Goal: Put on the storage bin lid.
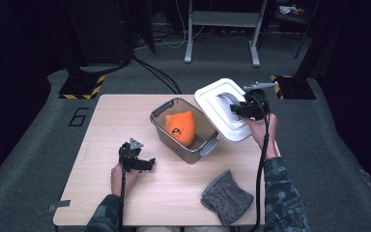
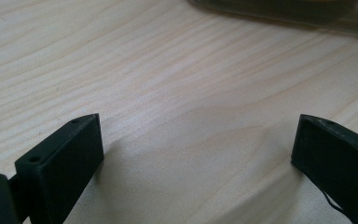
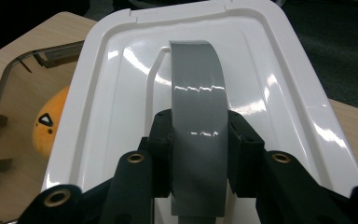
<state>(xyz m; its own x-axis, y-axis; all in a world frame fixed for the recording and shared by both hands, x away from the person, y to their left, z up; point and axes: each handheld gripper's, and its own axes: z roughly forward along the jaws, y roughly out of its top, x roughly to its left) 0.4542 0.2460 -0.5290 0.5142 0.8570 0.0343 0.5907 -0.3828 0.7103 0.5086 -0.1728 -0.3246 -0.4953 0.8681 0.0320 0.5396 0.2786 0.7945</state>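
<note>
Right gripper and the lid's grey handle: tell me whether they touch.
Touching. The right gripper view shows the right gripper with both pads pressed against the sides of the grey handle on the white lid.

Overhead light brightens the table against dark surroundings, glare streaks the white lid, close views blur softly.

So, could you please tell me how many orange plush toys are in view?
1. The orange plush toy sits inside the clear container at the middle of the table; it also shows beside the raised white lid. Nothing suggests another is hidden.
</note>
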